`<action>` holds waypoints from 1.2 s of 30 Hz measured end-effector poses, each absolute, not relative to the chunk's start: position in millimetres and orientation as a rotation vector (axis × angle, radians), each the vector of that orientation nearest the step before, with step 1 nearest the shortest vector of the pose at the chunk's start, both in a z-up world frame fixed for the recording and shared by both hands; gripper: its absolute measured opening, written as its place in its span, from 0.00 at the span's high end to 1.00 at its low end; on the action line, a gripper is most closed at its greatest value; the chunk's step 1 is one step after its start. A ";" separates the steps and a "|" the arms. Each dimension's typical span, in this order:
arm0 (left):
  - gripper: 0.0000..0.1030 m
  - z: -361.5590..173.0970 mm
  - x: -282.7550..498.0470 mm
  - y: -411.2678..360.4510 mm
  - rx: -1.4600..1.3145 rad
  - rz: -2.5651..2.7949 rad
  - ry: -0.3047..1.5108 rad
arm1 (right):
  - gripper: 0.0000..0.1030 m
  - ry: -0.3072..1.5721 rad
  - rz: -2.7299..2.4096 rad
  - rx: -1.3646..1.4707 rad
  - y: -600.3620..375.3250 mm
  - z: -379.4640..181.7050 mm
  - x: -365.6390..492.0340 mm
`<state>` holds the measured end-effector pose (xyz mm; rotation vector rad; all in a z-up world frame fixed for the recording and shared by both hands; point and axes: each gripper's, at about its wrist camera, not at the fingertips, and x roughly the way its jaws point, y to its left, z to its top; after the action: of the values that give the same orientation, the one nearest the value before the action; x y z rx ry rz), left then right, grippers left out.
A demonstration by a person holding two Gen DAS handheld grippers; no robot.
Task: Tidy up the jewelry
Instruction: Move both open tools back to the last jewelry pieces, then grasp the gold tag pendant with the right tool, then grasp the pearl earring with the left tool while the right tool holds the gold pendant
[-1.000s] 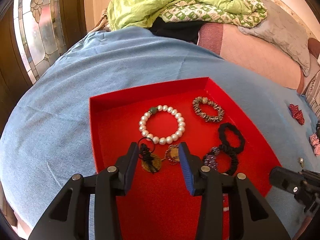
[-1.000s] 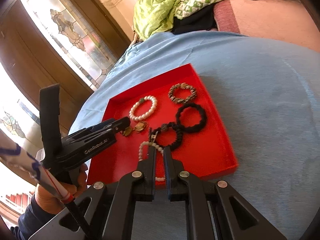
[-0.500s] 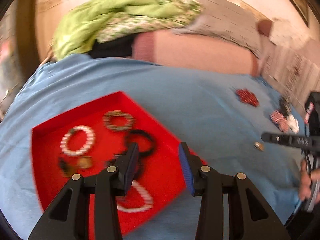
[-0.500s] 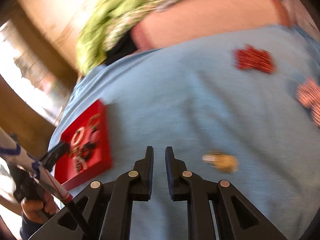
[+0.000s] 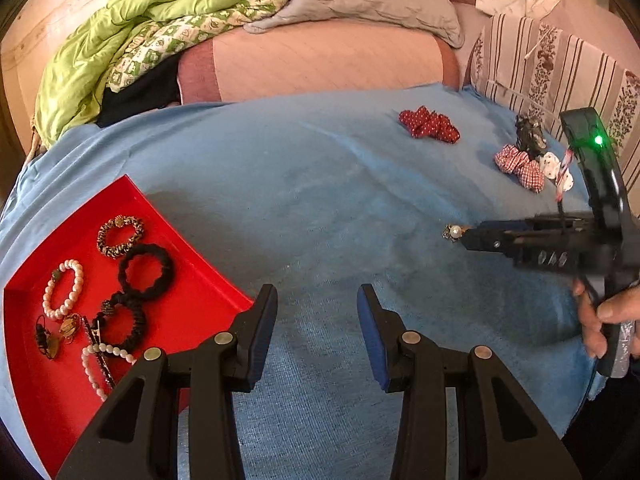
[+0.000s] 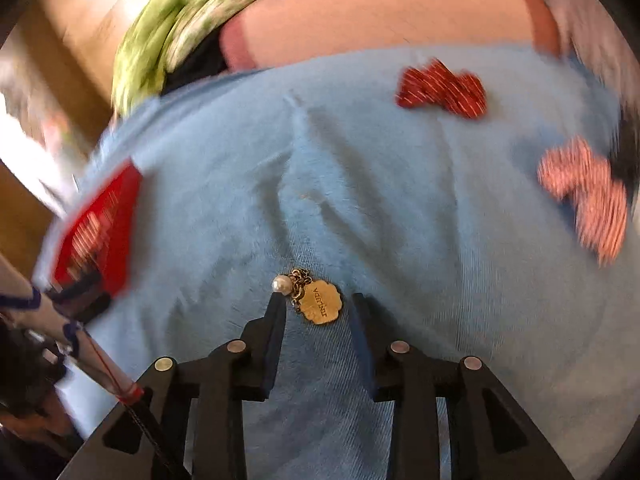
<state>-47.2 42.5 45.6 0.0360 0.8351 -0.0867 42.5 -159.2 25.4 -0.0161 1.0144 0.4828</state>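
right gripper (image 6: 318, 300) is wide open, holding nothing, with the gold charm (image 6: 321, 304) flat between the jaws, pearl at the left tip; i'd centre, press in, close slow; left gripper (image 5: 317, 304) open, empty.

Right gripper (image 6: 318, 300) is now away from the red tray (image 5: 192, 304), jaws parted around the gold charm (image 6: 322, 305). Left gripper (image 5: 316, 300) now overhangs the blue cloth (image 5: 320, 184).
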 end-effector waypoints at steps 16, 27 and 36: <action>0.61 42.3 -37.8 27.6 0.000 -0.167 0.866 | 0.73 0.943 0.617 0.122 -185.8 71.5 32.3; 0.61 24.6 2.8 -32.1 0.000 -0.235 0.918 | 0.73 0.759 0.621 0.391 -234.2 110.0 36.2; 0.67 8.9 29.6 -70.5 0.084 -0.213 0.920 | 0.73 0.783 0.664 0.401 -229.7 105.7 39.7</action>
<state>29.6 -70.5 8.9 0.0839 0.9196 -0.2126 39.7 -229.7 105.7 0.4013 0.7830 0.6642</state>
